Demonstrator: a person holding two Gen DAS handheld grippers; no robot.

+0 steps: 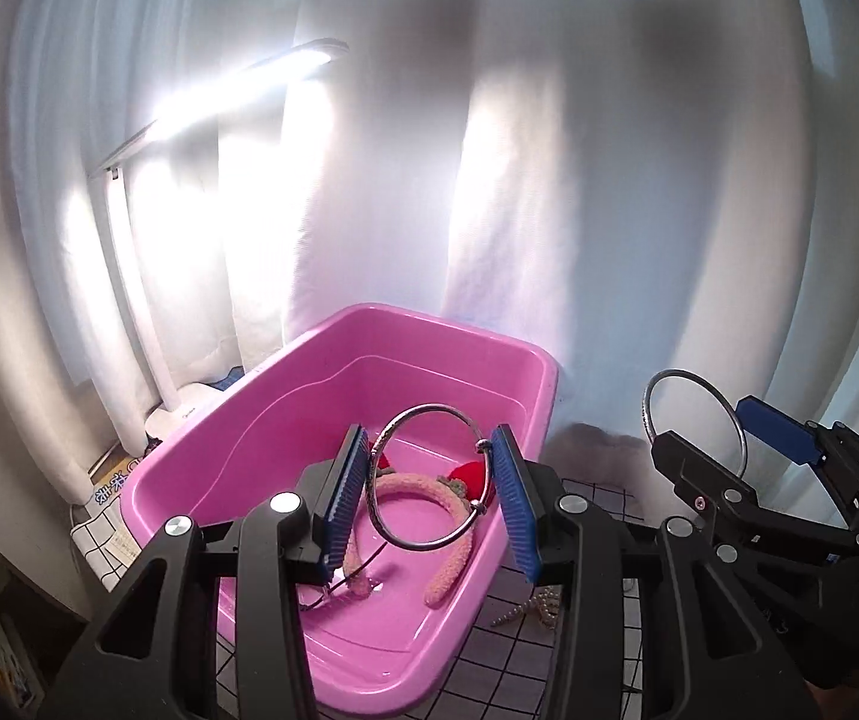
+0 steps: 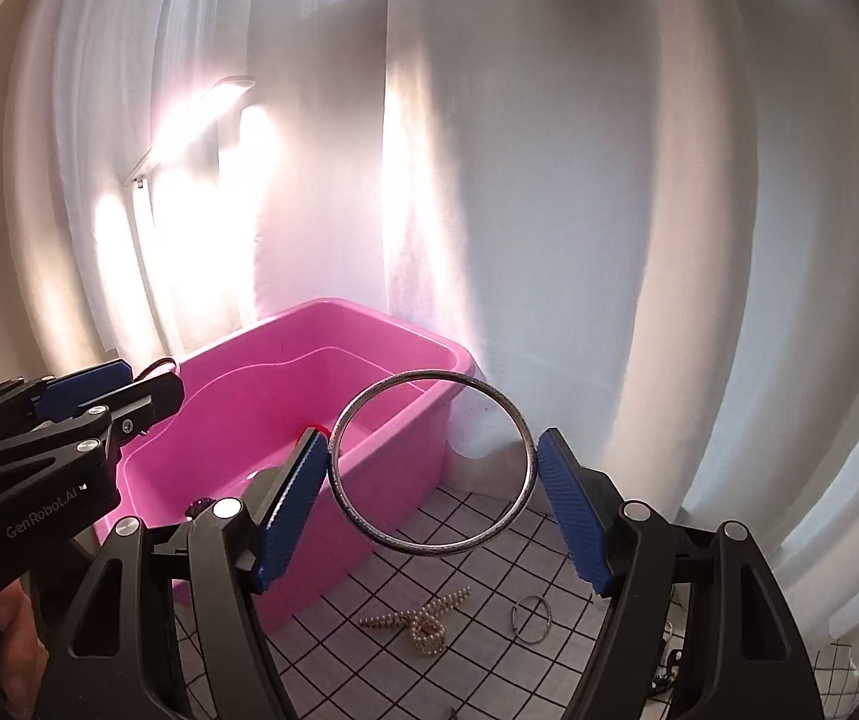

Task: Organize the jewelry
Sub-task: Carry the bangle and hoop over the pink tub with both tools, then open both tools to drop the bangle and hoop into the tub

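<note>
Silver bangles: one clamped across its width in the left gripper [image 1: 432, 483] above the pink tub [image 1: 528, 354], another [image 2: 432, 462] likewise in the right gripper [image 2: 432, 507] just outside the tub's rim. Already in the tub: fuzzy headband [image 1: 453, 564]. Remaining beside the tub: pearl strand [image 2: 423, 624], small rings [image 2: 530, 618]. Clear air overhead; curtain [image 2: 579, 210] close behind.

headband [image 1: 429, 495] in tub [image 1: 237, 414] | pearls [image 2: 423, 621], perhaps rings [image 2: 531, 618], right on cloth [image 2: 477, 570]

Both claws up, each clamped on a ring

The left black claw with blue ribbed pads [image 1: 432, 501] grips a hinged silver bangle [image 1: 426, 477] across its width; the right black claw with blue pads [image 2: 432, 510] pinches a plain silver bangle [image 2: 432, 462], jaws wider, both tilted downward.
</note>
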